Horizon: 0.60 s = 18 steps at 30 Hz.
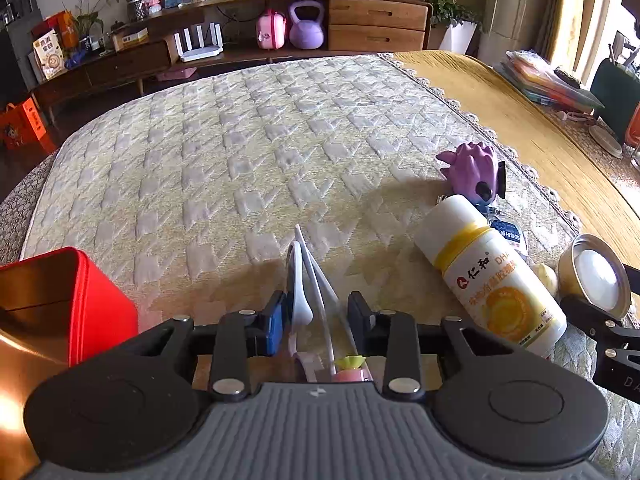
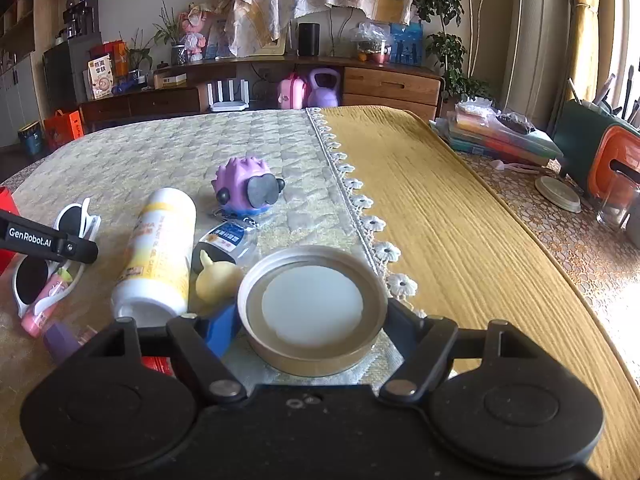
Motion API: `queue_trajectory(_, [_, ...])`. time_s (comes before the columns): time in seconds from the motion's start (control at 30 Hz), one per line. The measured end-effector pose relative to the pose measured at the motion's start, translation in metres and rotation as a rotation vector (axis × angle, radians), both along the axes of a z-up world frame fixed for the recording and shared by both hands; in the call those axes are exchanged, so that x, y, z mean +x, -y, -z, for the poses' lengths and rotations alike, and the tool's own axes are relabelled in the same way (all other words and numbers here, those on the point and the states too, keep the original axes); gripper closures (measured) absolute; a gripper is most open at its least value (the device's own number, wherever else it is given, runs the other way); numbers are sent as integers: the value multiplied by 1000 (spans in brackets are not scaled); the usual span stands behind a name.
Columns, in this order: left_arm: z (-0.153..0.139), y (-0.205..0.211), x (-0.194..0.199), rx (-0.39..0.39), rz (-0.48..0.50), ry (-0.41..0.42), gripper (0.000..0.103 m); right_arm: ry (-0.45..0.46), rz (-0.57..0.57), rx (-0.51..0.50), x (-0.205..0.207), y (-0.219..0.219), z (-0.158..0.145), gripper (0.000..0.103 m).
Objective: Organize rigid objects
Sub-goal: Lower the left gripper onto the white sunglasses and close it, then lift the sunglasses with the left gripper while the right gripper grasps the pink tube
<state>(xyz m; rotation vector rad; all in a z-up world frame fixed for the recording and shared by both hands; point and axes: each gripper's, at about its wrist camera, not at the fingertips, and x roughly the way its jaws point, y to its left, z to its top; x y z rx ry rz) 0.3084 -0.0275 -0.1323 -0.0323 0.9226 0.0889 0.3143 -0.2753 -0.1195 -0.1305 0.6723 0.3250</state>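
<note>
Only the left wrist view shows the red tin (image 1: 86, 304) and the left hand-held gripper (image 1: 318, 316) seemingly clamped on white sunglasses (image 1: 306, 280). The right hand-held gripper (image 2: 312, 320) brackets the round tin (image 2: 312, 308), contact unclear, on a quilted tabletop (image 2: 160, 152) before a cluttered sideboard (image 2: 392, 84).

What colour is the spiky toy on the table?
The spiky toy is purple, with a dark grey patch on its side. The right wrist view shows it best.

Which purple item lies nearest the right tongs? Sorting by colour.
The small purple block by the right tongs, left of them; the spiky purple toy sits farther back.

"GenRobot.AI" on left hand-held gripper (image 2: 86, 250)
</note>
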Motion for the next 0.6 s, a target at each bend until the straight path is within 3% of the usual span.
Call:
queue_trajectory(0.27, [-20,-20,-16,-83,-33,3,72,24,-16,11,-25,4,-18,27])
queue_trajectory(0.57, [-54,-25,-56,-107,-11,80,73,37,-63,57,-60,-2,-39,27])
queue_trajectory(0.6, [-60,-25,-61,-121,-9,89,77,38,-72,63,-64,-3,-41,27])
